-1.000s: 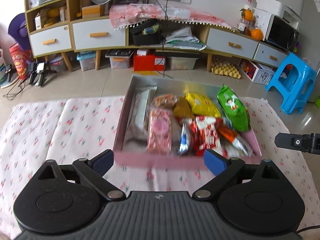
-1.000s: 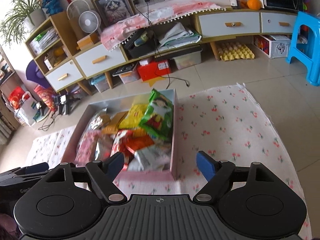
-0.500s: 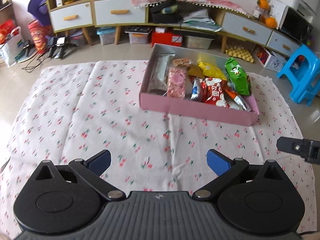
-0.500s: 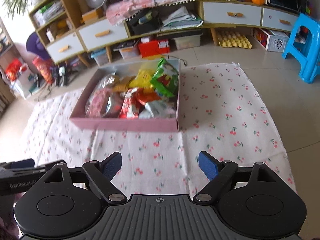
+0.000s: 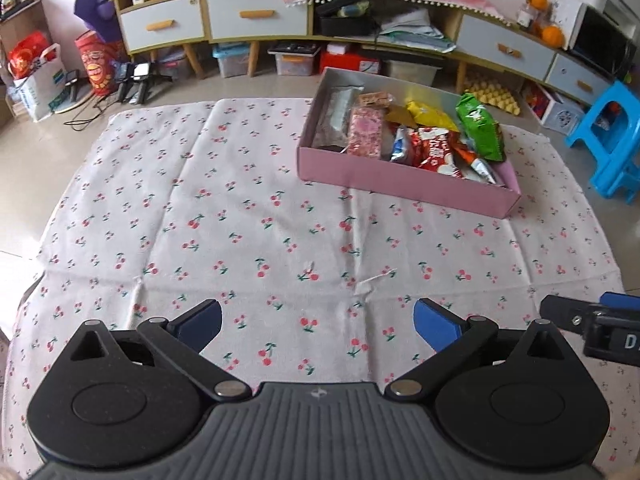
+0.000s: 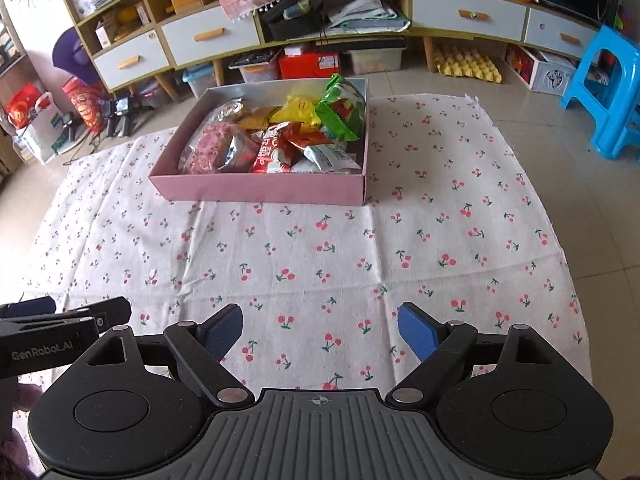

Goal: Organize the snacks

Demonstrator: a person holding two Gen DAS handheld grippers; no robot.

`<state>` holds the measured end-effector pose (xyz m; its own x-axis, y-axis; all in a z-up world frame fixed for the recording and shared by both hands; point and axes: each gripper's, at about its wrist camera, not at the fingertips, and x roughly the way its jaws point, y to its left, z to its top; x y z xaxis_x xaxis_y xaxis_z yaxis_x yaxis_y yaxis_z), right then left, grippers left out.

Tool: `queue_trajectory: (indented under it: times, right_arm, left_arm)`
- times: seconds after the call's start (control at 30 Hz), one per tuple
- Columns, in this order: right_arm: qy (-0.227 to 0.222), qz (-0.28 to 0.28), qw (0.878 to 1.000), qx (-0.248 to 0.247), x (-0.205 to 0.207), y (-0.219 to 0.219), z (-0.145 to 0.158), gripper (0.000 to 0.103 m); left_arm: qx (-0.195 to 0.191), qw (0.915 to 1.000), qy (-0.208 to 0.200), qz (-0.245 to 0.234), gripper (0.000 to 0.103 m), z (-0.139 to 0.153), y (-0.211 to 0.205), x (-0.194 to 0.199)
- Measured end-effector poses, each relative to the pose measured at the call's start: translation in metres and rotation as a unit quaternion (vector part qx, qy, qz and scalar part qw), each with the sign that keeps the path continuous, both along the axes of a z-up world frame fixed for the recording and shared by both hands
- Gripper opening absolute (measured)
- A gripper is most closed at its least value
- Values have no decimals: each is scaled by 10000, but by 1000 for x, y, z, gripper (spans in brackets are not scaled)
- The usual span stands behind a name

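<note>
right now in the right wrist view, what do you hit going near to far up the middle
right gripper → cherry-print cloth → pink box wall → red snack packet → yellow snack packet → red storage box under the cabinet

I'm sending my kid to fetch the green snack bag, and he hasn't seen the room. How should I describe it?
Find the cherry-print cloth on the floor; a shallow pink box of snacks sits on it. The green bag is at the box's right end, leaning on the side wall. It is the only green packet, next to a yellow one.
</note>
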<state>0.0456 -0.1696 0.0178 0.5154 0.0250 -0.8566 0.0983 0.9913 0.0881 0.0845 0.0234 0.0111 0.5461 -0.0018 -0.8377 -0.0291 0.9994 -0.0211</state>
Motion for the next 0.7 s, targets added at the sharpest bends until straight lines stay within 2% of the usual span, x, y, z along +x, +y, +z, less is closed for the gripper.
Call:
queue_trajectory:
  times: [0.2, 0.7]
  right_arm:
    - [-209, 153, 9995, -186, -1, 13, 7, 87]
    - [-88, 175, 9997, -169, -1, 19, 0, 87]
  left_arm:
    - [156, 9998, -112, -55, 102, 5, -4, -4]
    - [237, 9996, -115, -70, 102, 4, -7, -9]
